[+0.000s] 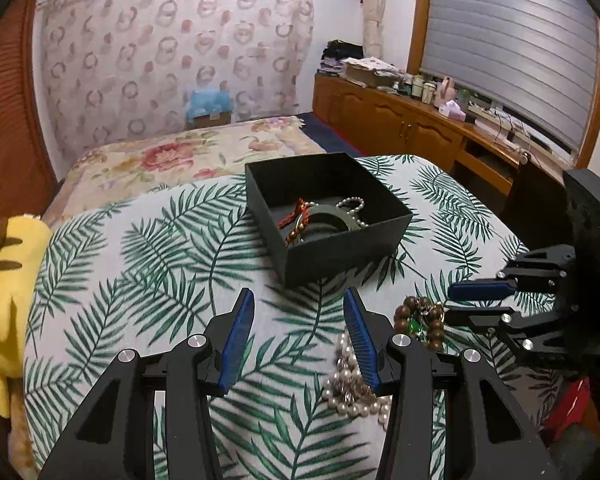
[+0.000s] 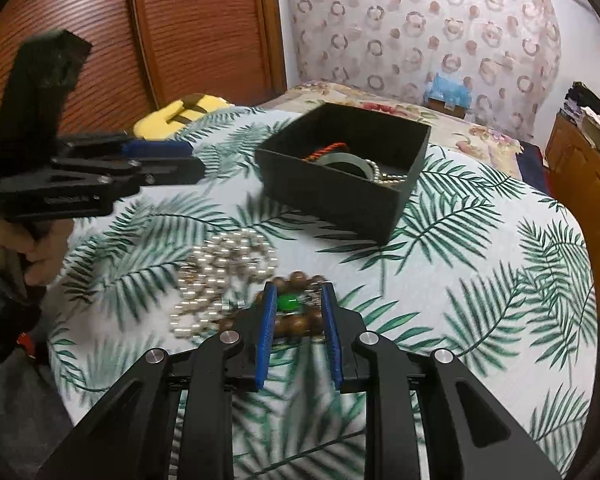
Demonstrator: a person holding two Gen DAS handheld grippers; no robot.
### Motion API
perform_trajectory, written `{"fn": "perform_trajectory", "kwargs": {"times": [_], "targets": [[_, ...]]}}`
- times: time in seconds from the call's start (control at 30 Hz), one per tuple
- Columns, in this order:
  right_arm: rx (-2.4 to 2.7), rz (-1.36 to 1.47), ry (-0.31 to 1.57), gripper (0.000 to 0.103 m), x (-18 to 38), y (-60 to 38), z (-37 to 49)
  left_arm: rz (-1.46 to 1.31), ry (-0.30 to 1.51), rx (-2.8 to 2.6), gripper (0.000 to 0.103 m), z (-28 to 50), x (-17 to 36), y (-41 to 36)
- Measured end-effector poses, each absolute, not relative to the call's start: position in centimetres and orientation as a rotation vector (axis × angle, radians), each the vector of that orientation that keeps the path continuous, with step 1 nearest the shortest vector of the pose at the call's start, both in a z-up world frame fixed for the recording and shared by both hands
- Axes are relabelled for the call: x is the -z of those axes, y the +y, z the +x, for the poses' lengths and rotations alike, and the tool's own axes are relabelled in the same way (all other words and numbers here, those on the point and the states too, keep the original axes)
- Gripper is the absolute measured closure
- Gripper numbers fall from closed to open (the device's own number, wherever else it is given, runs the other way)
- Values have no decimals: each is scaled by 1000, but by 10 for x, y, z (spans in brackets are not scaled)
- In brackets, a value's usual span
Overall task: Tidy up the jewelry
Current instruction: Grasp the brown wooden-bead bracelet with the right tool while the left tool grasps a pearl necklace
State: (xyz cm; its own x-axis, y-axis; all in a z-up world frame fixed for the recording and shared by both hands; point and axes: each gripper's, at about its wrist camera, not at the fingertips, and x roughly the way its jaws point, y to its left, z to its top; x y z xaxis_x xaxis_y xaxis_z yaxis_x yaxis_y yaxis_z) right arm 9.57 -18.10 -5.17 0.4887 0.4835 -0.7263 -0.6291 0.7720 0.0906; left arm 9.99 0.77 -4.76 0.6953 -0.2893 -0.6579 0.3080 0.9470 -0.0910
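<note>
From the left wrist we see our left gripper (image 1: 300,304) spread apart above the leaf-print cloth (image 1: 148,264), nothing between its blue pads. A black box (image 1: 364,248) sits just beyond, holding a red cord bracelet (image 1: 298,216), a green bangle (image 1: 332,220) and pearls. A pearl necklace (image 1: 350,392) lies beside the right finger, touching a wooden bead bracelet (image 1: 420,320). Our right gripper (image 1: 456,300) comes in from the right, jaws narrow, tips near those beads

From the right wrist, our right gripper (image 2: 298,300) straddles the wooden bead bracelet (image 2: 300,322) and its green bead (image 2: 287,302); whether the pads press it, we cannot tell. The pearl necklace (image 2: 220,276) lies left; the black box (image 2: 340,196) behind
</note>
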Motion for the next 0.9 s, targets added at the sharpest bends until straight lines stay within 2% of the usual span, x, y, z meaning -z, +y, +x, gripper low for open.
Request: {"fn": "perform_trajectory", "kwargs": {"times": [0.4,0.77,0.8,0.83,0.9], "targets": [[-718,-173,839,78,57,-156,58,-6,727,310,59,81,50,23],[-660,-252,877,78,74,-145,62,-19,731,303,59,77,53,32],[-653,-267,875,78,76,-144,63,-17,734,307,59,77,54,32],[-650,-275,870,84,76,-144,64,-15,735,310,59,77,54,31],[-639,-268,863,86,75,-148,66,-7,744,319,59,76,56,29]]}}
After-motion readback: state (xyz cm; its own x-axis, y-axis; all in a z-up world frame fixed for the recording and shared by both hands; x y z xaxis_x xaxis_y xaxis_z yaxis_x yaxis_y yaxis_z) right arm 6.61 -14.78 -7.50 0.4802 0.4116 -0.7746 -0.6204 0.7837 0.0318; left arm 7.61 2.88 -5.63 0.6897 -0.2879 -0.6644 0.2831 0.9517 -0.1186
